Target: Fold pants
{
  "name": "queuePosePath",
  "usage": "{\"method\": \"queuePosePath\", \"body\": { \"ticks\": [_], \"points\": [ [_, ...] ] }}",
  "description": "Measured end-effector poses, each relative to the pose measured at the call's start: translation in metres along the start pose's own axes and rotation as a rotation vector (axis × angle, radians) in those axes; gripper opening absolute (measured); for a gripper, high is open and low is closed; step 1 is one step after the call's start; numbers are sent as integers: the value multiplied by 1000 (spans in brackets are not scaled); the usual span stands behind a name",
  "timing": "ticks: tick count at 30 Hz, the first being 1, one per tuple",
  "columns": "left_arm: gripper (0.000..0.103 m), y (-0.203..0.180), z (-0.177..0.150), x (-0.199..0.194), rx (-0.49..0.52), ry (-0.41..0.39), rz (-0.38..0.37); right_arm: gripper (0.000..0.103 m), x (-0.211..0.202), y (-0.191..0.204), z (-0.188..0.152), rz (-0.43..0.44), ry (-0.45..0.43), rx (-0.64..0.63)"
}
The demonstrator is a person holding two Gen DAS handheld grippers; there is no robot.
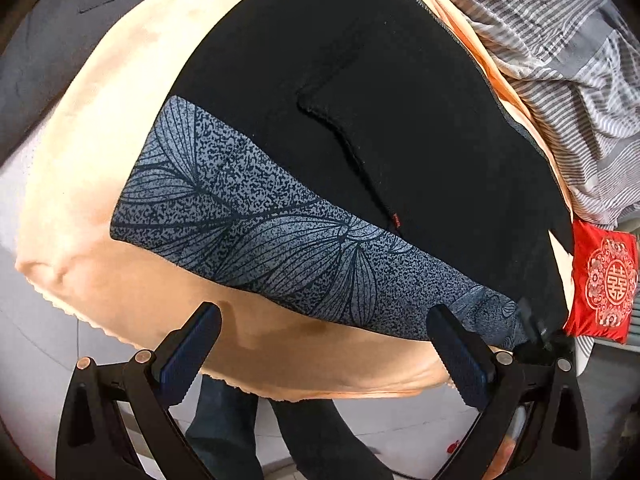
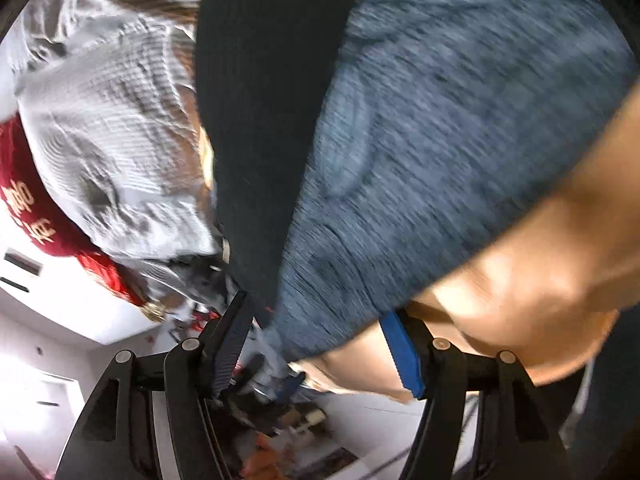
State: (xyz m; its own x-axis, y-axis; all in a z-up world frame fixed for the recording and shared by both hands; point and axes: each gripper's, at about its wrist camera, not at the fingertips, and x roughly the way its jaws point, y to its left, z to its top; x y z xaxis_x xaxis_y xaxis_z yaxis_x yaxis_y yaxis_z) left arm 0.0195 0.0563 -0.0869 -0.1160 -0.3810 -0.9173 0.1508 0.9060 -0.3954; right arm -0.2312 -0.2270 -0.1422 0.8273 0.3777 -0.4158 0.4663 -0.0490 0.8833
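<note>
Left wrist view, nearest first: the left gripper [image 1: 324,350] stands with its fingers spread wide and nothing between them, poised over the near edge of a peach blanket [image 1: 100,128]. Just beyond lie the pants [image 1: 360,120], black with a blue-grey leaf-print band along the near side, spread flat on that blanket. At their far right end part of another black gripper touches the cloth, too cut off to read. Past the pants sit rumpled grey striped bedding [image 1: 560,40] and a red embroidered pillow [image 1: 604,284]. Pale floor shows below the blanket's edge.

Right wrist view is heavily motion-blurred. The right gripper [image 2: 320,344] has its fingers apart, with the blue-grey pants fabric [image 2: 440,140] reaching down between them; whether either pad touches the cloth cannot be told. Behind, a red cushion [image 2: 36,208] and white furniture are only vaguely legible.
</note>
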Motion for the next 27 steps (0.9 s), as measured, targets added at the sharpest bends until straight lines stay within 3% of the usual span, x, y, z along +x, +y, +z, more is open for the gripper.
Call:
{"method": "queuePosePath", "body": {
  "ticks": [1,3,4,5,10,14,15,17,18,19,21,23,27],
  "points": [
    [103,0,-1,1,-1,2,-2,63,3,8,3,6,13,-23],
    [103,-1,-3,3,-2,10,-9,35,9,21,5,8,49,-37],
    [103,0,-5,3,-8,14,-17,13,9,23,5,-2,60,-30],
    [103,-1,-6,3,-17,16,-31,10,8,26,4,0,65,-20],
    [103,3,-3,-5,-98,-4,-147,10,-2,44,0,5,86,-24],
    [103,7,13,-7,-149,-37,-197,10,1,53,0,-16,106,-37],
    [95,9,17,-6,-160,-39,-215,10,1,54,0,-24,110,-42],
    [65,15,22,2,-182,-9,-254,10,2,56,0,-39,116,-51],
    [42,18,24,7,-195,13,-272,10,3,58,1,-48,118,-54],
    [32,24,25,12,-219,34,-305,10,3,59,1,-64,118,-58],
    [23,27,23,10,-244,31,-303,10,2,63,0,-103,118,-71],
    [21,21,22,-3,-205,8,-276,10,0,68,-2,-121,113,-81],
    [21,-11,28,-43,-35,-51,-206,10,-9,95,3,-135,107,-132]
  ]
}}
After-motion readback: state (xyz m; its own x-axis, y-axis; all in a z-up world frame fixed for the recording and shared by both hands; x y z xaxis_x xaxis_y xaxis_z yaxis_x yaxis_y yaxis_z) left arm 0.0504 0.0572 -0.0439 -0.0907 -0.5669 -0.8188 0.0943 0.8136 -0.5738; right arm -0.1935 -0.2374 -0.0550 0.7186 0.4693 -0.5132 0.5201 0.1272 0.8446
